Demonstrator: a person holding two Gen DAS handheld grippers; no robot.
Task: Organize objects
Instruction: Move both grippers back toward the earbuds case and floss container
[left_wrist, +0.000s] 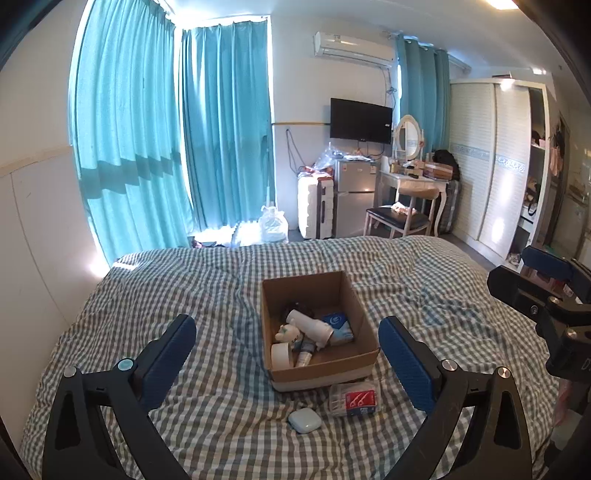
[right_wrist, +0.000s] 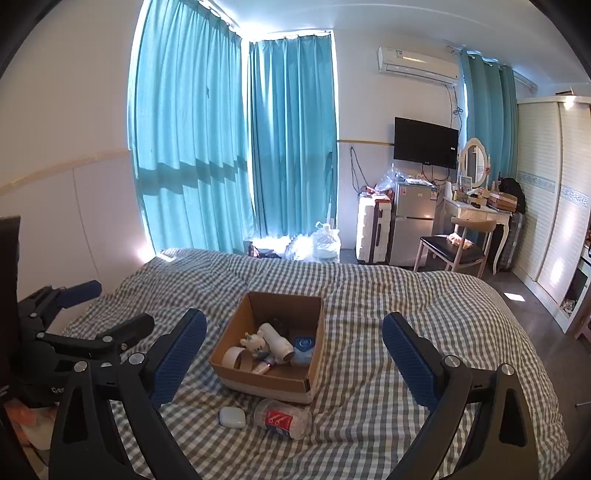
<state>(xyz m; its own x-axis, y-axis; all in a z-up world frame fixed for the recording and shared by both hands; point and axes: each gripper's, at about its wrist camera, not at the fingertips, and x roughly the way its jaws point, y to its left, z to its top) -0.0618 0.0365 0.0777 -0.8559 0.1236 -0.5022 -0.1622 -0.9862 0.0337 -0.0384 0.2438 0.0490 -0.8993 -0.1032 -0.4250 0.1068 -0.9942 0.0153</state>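
An open cardboard box (left_wrist: 360, 363) (right_wrist: 236, 360) sits mid-bed, holding a white bottle (left_wrist: 309, 324) (right_wrist: 275, 341), a small plush toy (left_wrist: 290, 333) (right_wrist: 255, 342), a tape roll (left_wrist: 280, 355) (right_wrist: 233, 356), a tube and a blue packet (left_wrist: 338, 323). In front of it on the quilt lie a small white case (left_wrist: 304, 420) (right_wrist: 232, 417) and a clear floss-pick container with a red label (left_wrist: 354, 398) (right_wrist: 282, 419). My left gripper (left_wrist: 288, 350) is open and empty, above the bed short of the box. My right gripper (right_wrist: 293, 349) is open and empty too; it shows at the right edge of the left wrist view (left_wrist: 546, 291).
The bed has a grey checked quilt (left_wrist: 184, 288) (right_wrist: 406, 295). A white wall runs along its left side. Beyond the foot are teal curtains (left_wrist: 166, 129), a suitcase, a small fridge (left_wrist: 352, 195), a chair (left_wrist: 400, 216), a dressing table and a wardrobe (left_wrist: 487, 162).
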